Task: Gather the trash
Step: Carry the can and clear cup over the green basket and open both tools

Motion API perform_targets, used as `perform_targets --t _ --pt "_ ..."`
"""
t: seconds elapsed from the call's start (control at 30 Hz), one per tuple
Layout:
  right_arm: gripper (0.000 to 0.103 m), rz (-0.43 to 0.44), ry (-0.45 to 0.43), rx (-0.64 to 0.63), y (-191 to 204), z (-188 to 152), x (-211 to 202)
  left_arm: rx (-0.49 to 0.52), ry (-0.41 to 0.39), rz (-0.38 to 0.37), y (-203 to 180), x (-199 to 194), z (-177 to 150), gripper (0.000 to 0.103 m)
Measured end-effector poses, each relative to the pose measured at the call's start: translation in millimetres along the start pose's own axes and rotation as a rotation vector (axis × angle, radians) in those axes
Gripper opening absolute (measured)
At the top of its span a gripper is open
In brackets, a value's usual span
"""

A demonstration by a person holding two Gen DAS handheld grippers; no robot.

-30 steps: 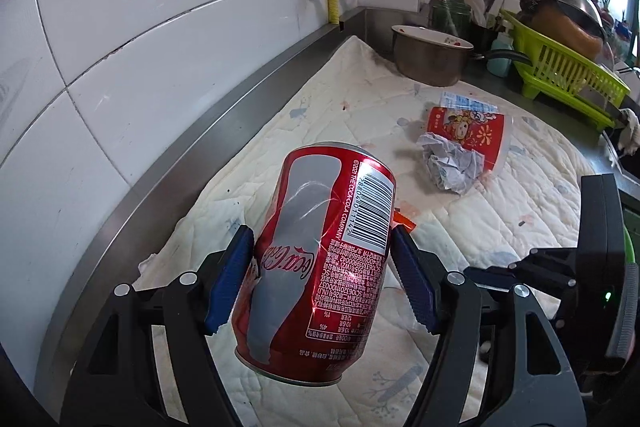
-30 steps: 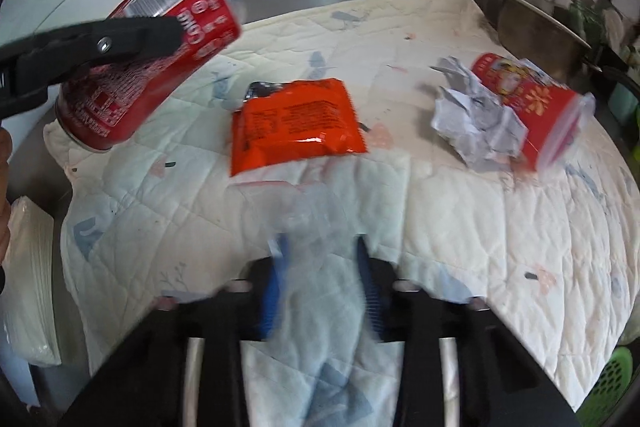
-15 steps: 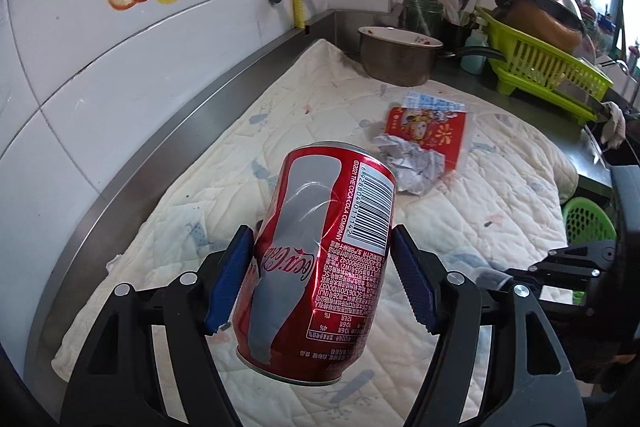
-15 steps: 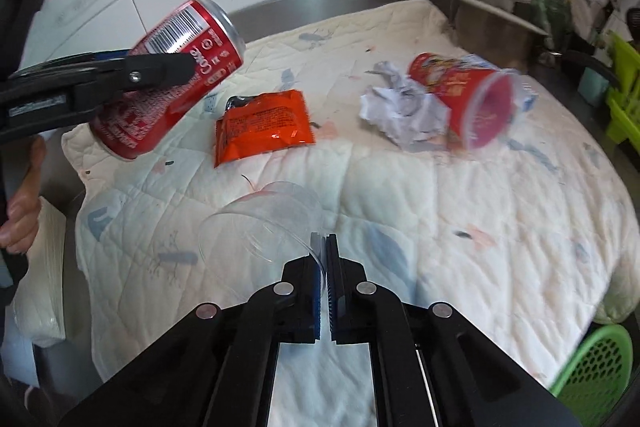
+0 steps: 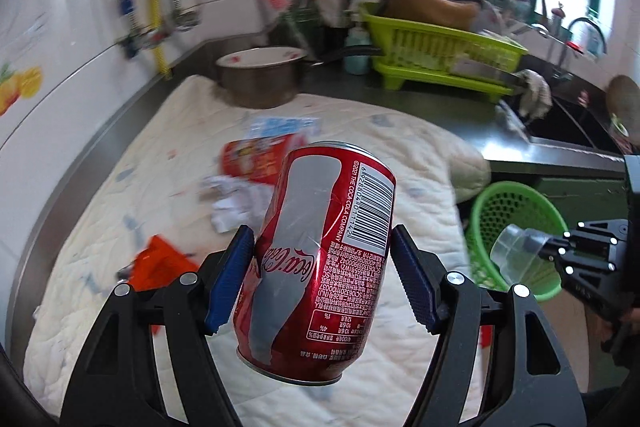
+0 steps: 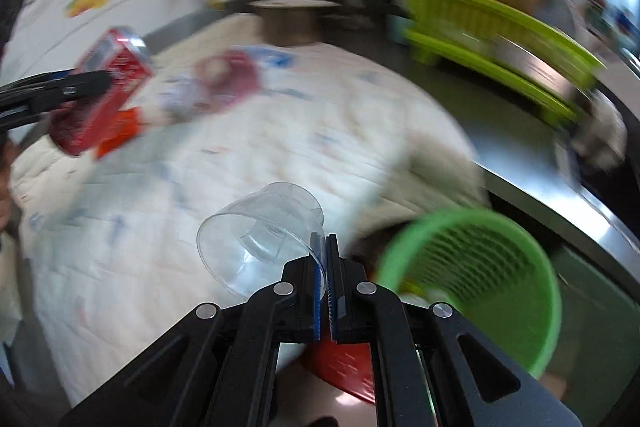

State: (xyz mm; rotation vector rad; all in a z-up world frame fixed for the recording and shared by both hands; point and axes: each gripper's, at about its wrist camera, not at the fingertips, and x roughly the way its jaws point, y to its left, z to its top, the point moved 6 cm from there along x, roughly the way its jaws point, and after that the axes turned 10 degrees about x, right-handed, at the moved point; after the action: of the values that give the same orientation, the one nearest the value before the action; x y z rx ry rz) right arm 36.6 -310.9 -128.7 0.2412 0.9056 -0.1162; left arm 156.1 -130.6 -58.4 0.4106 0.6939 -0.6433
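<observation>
My left gripper (image 5: 320, 279) is shut on a dented red Coca-Cola can (image 5: 320, 259) and holds it above the quilted cloth (image 5: 400, 147). My right gripper (image 6: 325, 267) is shut on the rim of a clear plastic cup (image 6: 260, 231), held just left of a green mesh basket (image 6: 480, 267). In the left wrist view the cup (image 5: 516, 251) sits in front of the basket (image 5: 516, 211). On the cloth lie a crumpled paper (image 5: 236, 203), a red noodle cup (image 5: 256, 159) and an orange wrapper (image 5: 160, 263).
A metal pot (image 5: 260, 79) stands at the back of the counter. A lime dish rack (image 5: 436, 55) with a steel bowl stands to its right, next to a sink (image 5: 568, 123). A red basket (image 6: 340, 367) shows below my right gripper.
Both grippers have swung right, away from the wall and toward the green basket. The right gripper carries the clear cup off the cloth; the left still holds the can.
</observation>
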Motion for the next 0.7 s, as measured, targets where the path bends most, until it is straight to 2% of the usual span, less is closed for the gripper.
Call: perform_targets --t 0.1,0.17,0.33,0.37,0.4,0.43,0.7 --pt "0.004 -0.099 0.024 0.073 -53 -13 -1 0.043 -0.006 -0.059 -38 10 15 0.069" --pt "0.008 -0.159 0.044 0.114 -83 -22 -1 0.067 -0.006 -0.096 -62 16 23 0.069" --pt "0.024 -0.239 0.063 0.197 -136 -40 -4 0.131 -0.008 -0.177 -118 27 35 0.069" --pt "0.028 -0.246 0.064 0.209 -139 -42 -4 0.14 -0.006 -0.192 -127 28 37 0.069" --pt "0.037 -0.253 0.064 0.225 -147 -45 -6 0.147 -0.004 -0.206 -136 30 38 0.069" --pt "0.042 -0.263 0.06 0.232 -153 -46 -8 0.157 0.0 -0.221 -146 34 40 0.069" --pt "0.063 -0.284 0.02 0.299 -176 -55 -30 0.224 0.043 -0.307 -206 57 45 0.069"
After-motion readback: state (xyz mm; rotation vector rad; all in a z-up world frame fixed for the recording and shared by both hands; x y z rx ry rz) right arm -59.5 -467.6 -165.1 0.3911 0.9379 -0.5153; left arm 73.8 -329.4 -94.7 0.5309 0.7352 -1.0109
